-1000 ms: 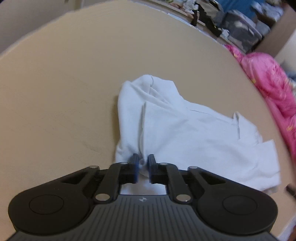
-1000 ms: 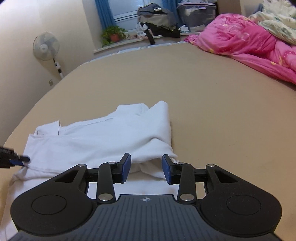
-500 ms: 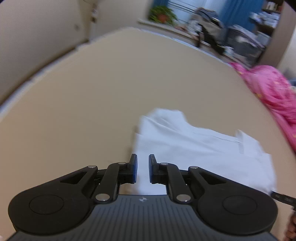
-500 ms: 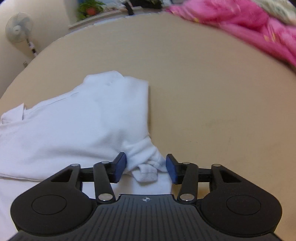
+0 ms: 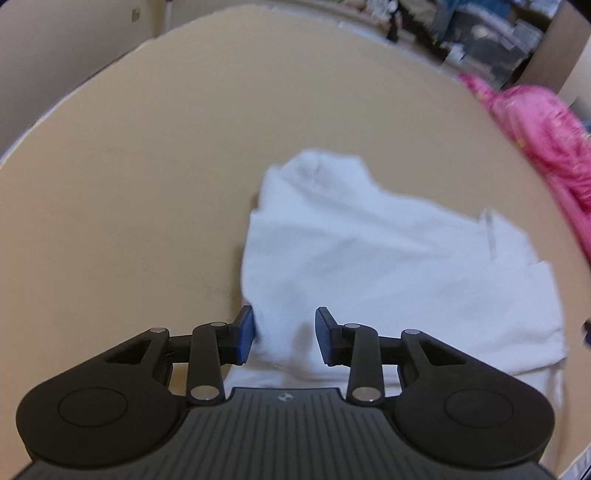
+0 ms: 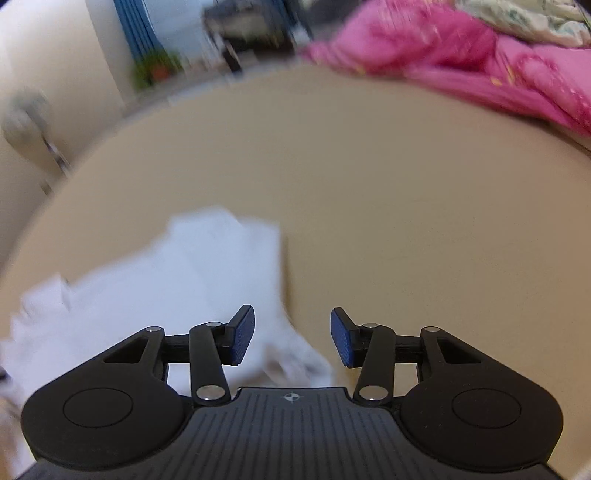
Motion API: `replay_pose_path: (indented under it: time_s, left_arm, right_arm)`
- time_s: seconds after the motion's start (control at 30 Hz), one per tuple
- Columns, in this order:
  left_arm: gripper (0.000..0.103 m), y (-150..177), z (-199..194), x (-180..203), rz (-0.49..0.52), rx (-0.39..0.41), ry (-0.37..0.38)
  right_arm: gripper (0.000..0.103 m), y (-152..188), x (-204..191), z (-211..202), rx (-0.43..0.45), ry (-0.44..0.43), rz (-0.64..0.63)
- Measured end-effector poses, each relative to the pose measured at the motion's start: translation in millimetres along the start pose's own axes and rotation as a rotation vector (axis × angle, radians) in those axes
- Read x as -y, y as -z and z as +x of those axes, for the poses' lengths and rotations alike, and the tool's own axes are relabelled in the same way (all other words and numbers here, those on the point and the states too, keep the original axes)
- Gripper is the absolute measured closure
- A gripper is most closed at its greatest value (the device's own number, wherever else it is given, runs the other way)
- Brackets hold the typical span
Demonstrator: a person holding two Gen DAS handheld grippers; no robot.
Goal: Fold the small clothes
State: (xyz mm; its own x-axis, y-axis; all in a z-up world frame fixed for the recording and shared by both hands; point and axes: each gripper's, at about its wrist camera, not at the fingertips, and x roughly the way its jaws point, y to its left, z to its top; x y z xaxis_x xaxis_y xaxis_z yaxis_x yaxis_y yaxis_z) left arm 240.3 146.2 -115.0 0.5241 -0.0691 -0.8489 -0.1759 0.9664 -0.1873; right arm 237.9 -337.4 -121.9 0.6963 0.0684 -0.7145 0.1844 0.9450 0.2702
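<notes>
A small white garment [image 5: 373, 258] lies partly folded on the tan bed sheet [image 5: 147, 166]. My left gripper [image 5: 284, 334] is open above the garment's near left edge, with cloth showing between its fingers but not gripped. In the right wrist view the garment [image 6: 192, 273] lies at the lower left, blurred by motion. My right gripper [image 6: 291, 341] is open over the garment's near right corner, where a bunched fold sits between and below its fingers.
A pink quilt [image 6: 461, 62] lies along the far right of the bed; it also shows in the left wrist view [image 5: 543, 136]. Bags and boxes [image 5: 472, 33] stand beyond the bed. A fan [image 6: 33, 122] and a potted plant [image 6: 155, 70] stand by the wall.
My left gripper was shut on the garment's edge a second ago, then let go and opened wide. My right gripper opened wider and tilted up, so more of the room shows.
</notes>
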Motion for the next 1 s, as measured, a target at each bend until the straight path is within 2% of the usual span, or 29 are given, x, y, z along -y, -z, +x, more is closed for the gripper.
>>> replay_pose_path:
  time_s: [0.07, 0.1, 0.13, 0.17, 0.2, 0.23, 0.33, 0.37, 0.4, 0.43, 0.53, 0.6, 0.7, 0.83, 0.93, 1.0]
  left_arm:
    - [0.064, 3.8, 8.2, -3.0, -0.011, -0.04, -0.024]
    - [0.064, 5.5, 6.5, -5.9, -0.022, -0.038, -0.02]
    - [0.064, 5.9, 2.2, -7.0, -0.028, -0.028, -0.015]
    - [0.064, 5.5, -3.2, -7.5, -0.027, -0.01, -0.011]
    - [0.064, 5.0, -8.5, -8.4, -0.027, 0.01, -0.002]
    - [0.064, 7.7, -13.6, -13.4, -0.03, 0.022, 0.008]
    - [0.064, 7.2, -8.1, -17.5, -0.046, 0.001, 0.003]
    - [0.058, 10.4, 1.2, -18.9, -0.048, -0.039, -0.018]
    - [0.057, 12.0, 4.8, -19.3, -0.058, -0.04, -0.017]
    - [0.057, 12.5, -1.1, -17.8, -0.057, -0.027, -0.022]
    - [0.058, 19.6, -30.7, -9.1, 0.023, 0.035, -0.045]
    - [0.058, 28.2, -53.4, -1.3, 0.078, 0.071, -0.068]
    - [0.058, 47.1, -92.3, 4.9, 0.097, 0.111, -0.038]
    - [0.058, 93.0, -136.1, 4.3, 0.136, 0.159, -0.024]
    - [0.053, 137.9, -146.3, -5.1, 0.164, 0.163, -0.054]
    - [0.053, 160.8, -141.7, -13.5, 0.168, 0.106, -0.088]
  right_arm:
    - [0.057, -0.2, 1.5, 13.6, -0.026, -0.034, 0.013]
    - [0.057, 4.2, 3.0, 26.9, -0.087, 0.003, -0.005]
    - [0.049, 11.0, 6.4, 38.6, -0.161, 0.074, -0.025]
    - [0.047, 17.5, 15.5, 45.3, -0.208, 0.113, -0.002]
    - [0.048, 16.4, 23.6, 42.2, -0.198, 0.094, 0.065]
    - [0.053, 12.9, 27.5, 37.4, -0.186, 0.079, 0.102]
    - [0.054, 9.1, 28.0, 24.6, -0.099, 0.097, 0.059]
    - [0.054, 10.4, 31.5, 28.5, -0.116, 0.093, 0.054]
    - [0.053, 14.2, 38.2, 36.3, -0.168, 0.109, 0.057]
    - [0.054, 17.2, 45.2, 36.6, -0.181, 0.123, 0.082]
    - [0.056, 14.1, 48.6, 7.3, -0.138, 0.177, 0.149]
    - [0.056, 14.1, 42.1, -24.1, -0.09, 0.114, 0.125]
    - [0.056, 26.1, 27.2, -71.3, -0.031, 0.038, 0.045]
    - [0.056, 48.9, 29.2, -119.1, -0.015, -0.048, 0.0]
    - [0.056, 72.5, 39.3, -147.9, -0.029, -0.084, -0.01]
    - [0.056, 86.2, 49.5, -161.4, -0.049, -0.084, -0.016]
